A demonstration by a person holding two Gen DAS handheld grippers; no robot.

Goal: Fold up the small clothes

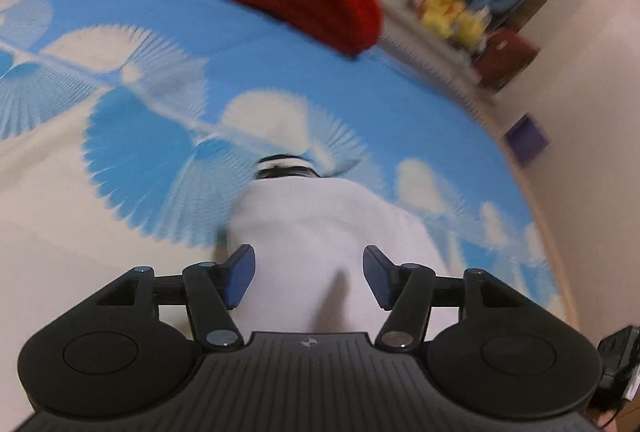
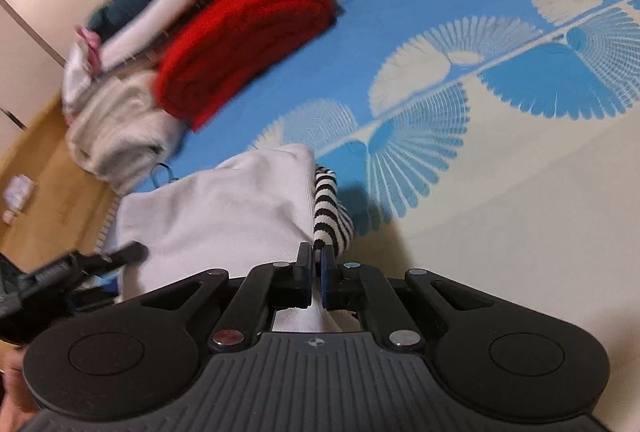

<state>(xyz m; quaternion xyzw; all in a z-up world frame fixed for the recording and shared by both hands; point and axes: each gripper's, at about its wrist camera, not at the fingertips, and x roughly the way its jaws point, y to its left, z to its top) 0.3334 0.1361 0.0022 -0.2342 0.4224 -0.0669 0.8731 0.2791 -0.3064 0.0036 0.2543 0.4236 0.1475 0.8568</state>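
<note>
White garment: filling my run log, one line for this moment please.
left gripper open over white garment | right gripper shut on white garment | bedspread

Two grippers: the left gripper (image 1: 308, 276) with jaws apart, the right gripper (image 2: 317, 268) with jaws pinched together; one white garment (image 2: 224, 208) near the grippers, with one black-and-white striped piece (image 2: 330, 208) at its right edge; one folded red garment (image 2: 244, 48) farther off; one folded cream garment (image 2: 116, 128) left of it; one blue patterned bedspread (image 2: 440, 32) beneath everything; other clothes behind are too blurred to count.
</note>
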